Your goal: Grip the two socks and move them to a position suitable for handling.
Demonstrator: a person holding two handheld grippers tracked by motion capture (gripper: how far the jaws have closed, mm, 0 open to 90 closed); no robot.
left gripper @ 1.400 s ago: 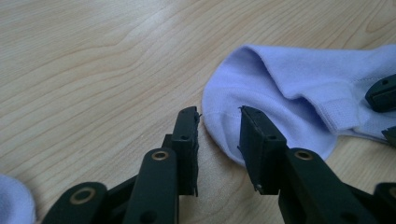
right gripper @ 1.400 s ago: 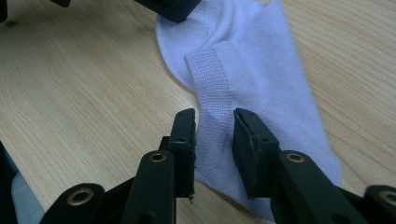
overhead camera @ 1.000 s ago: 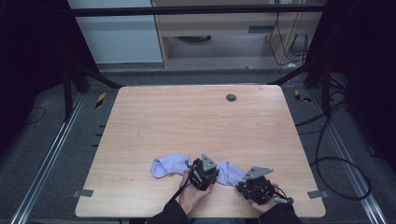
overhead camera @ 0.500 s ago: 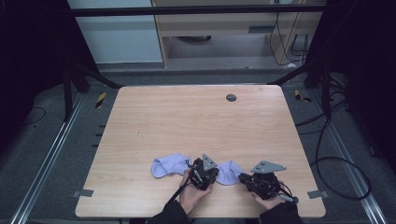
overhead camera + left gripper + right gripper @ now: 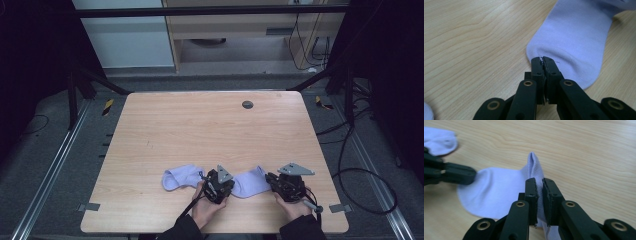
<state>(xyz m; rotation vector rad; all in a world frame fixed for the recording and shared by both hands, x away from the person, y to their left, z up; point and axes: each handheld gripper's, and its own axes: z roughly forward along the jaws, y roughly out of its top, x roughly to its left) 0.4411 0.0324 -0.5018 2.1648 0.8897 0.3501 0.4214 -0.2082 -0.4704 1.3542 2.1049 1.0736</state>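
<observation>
Already, both ends of the nearer lavender sock (image 5: pixel 248 182) are gripped: the left gripper (image 5: pixel 543 60) has its jaws pressed together on the rounded toe edge, and the right gripper (image 5: pixel 539 185) pinches a raised fold of the ribbed cuff between its pads. The sock lies flat on the wooden table (image 5: pixel 210 135), stretched between the two grippers, close to the table's near edge. A second lavender sock (image 5: pixel 181 178) lies just beyond the left gripper's far side, untouched, apart from the held one. As a judgement, the grasping step is done; what is left appears to be lifting or carrying the held sock and bringing it together with its mate, perhaps to pair or fold them, and none of that is yet done

From the high view, both hands, both socks and the bare stretch of table ahead are seen together, but the pinches themselves are hidden under the gripper bodies. In the left gripper view the thin bite on the toe hem is made plain; in the right gripper view the cuff's upright fold is seen, with the left gripper's jaws beyond it at the toe
</observation>
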